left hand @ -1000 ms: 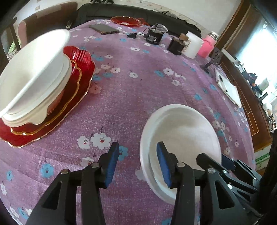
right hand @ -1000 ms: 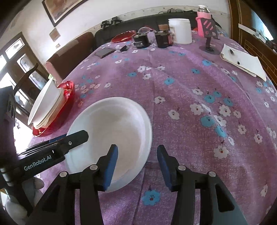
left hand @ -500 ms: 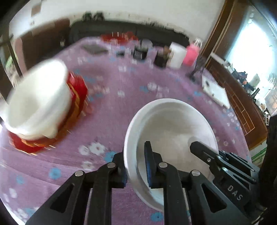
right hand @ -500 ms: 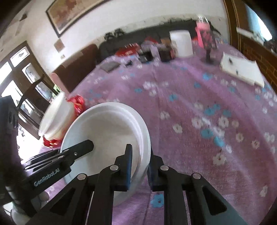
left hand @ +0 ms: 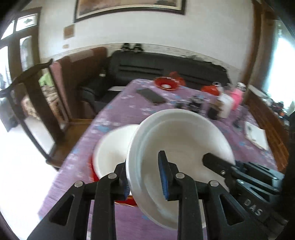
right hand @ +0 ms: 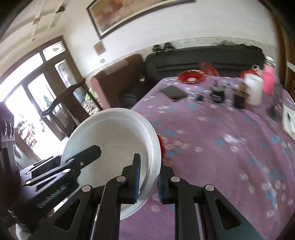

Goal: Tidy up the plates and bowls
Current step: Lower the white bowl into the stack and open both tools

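- Our left claw (left hand: 145, 177) pinches the near left rim of a white bowl (left hand: 184, 140); one blue pad sits inside the bowl and the other presses the outer wall.
- Our right claw (right hand: 148, 181) pinches the opposite rim of the same white bowl (right hand: 114, 136), with one finger inside and one outside.
- Both claws have just been closing, and the bowl's rim is between the pads of each.
- The bowl is lifted off the desk (left hand: 129, 110), tilted, and carried between the two claws; in each wrist view the other claw's black finger reaches into the bowl from the far side.
- In the left wrist view, a stack of white bowls (left hand: 112, 147) sits below and to the left of the carried bowl, near the desk's left edge, with a red plate (left hand: 95, 177) showing under it.
- In the right wrist view, only a sliver of red shows past the carried bowl's right rim.
- The desk wears a purple cloth with white and blue flowers (right hand: 230, 140).
- At the far end we see another red plate (right hand: 191, 76), a dark phone (right hand: 173, 91), a white jar (right hand: 254, 89), a pink bottle (right hand: 268, 79) and some small dark items, all blurred.
- A white notepad (left hand: 256, 135) lies near the desk's right edge.
- A black sofa (left hand: 166, 66) stands beyond the desk, under a framed picture (left hand: 129, 7).
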Tool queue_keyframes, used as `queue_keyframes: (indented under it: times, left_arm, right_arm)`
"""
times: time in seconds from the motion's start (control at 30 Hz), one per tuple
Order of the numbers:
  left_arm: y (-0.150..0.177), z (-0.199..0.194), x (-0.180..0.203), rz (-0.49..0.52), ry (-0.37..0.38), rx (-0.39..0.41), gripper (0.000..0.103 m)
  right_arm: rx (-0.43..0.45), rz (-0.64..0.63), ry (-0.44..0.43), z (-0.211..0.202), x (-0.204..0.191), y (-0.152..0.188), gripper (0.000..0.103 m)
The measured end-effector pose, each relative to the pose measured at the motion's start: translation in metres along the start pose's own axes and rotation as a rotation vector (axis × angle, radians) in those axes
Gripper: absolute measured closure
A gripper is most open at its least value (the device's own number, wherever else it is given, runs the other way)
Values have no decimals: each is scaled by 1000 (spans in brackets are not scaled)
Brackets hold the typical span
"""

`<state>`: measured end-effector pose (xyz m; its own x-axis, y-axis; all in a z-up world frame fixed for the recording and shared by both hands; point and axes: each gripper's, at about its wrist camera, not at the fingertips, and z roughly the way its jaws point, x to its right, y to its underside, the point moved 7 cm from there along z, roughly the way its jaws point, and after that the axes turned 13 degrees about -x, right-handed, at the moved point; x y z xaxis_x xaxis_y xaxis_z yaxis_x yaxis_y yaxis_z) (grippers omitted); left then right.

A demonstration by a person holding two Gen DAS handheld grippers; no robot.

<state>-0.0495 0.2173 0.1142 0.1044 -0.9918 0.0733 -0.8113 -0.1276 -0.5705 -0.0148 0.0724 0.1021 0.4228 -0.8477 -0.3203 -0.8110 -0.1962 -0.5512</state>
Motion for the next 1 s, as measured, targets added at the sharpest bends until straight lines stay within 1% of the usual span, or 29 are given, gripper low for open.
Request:
queue_keyframes:
  times: [0.1, 0.27, 0.37, 0.47, 0.5, 0.53, 0.6, 0.67, 0.73, 0.77, 0.8, 0.83, 0.87, 0.9, 0.93, 1.0]
  left_arm:
    - [-5, 19, -26, -37, -29, -22, 79]
    - [-7, 51, -57, -82, -57, -69, 79]
    - [-8, 70, -68, -102, -66, -93, 76]
    - [-10, 78, -72, -107, -109, -94, 73]
    - [-10, 80, -74, -107, -120, -94, 66]
    - [-10, 81, -75, -109, -118, -92, 55]
    - [-9, 79, -78, -123, -114, -83, 46]
    - [-8, 75, -82, -133, -110, -75, 46]
    - [-6, 71, -85, -152, -90, -73, 46]
    - [-4, 66, -87, -163, -78, -66, 46]
    - [-2, 62, -86, -166, -72, -58, 46]
    - [0, 58, -87, -168, -69, -48, 45]
    - [2, 52, -87, -172, -65, -35, 45]
    - [4, 48, -88, -177, -61, -24, 44]
    - [6, 42, -88, -182, -56, -14, 42]
    - [11, 28, -90, -198, -37, 21, 37]
  right_arm:
    - [-34, -29, 24, 28, -19, -11, 85]
    - [-80, -47, 58, 62, -32, -15, 85]
    - [-93, -75, 94, 78, -34, -15, 85]
    - [-117, -93, 121, 92, -31, -14, 85]
    - [-124, -101, 137, 96, -30, -13, 85]
    - [-125, -104, 147, 98, -29, -13, 85]
    - [-126, -104, 154, 101, -25, -14, 85]
    - [-120, -100, 156, 103, -22, -16, 85]
    - [-115, -91, 161, 104, -19, -18, 85]
    - [-113, -90, 148, 104, -19, -19, 85]
    - [-110, -87, 134, 104, -19, -20, 81]
    - [-99, -83, 123, 101, -20, -21, 69]
    - [-86, -80, 120, 99, -20, -22, 60]
    - [-69, -77, 107, 96, -21, -23, 46]
    - [-56, -73, 103, 94, -23, -23, 39]
    - [-22, -66, 113, 87, -24, -25, 38]
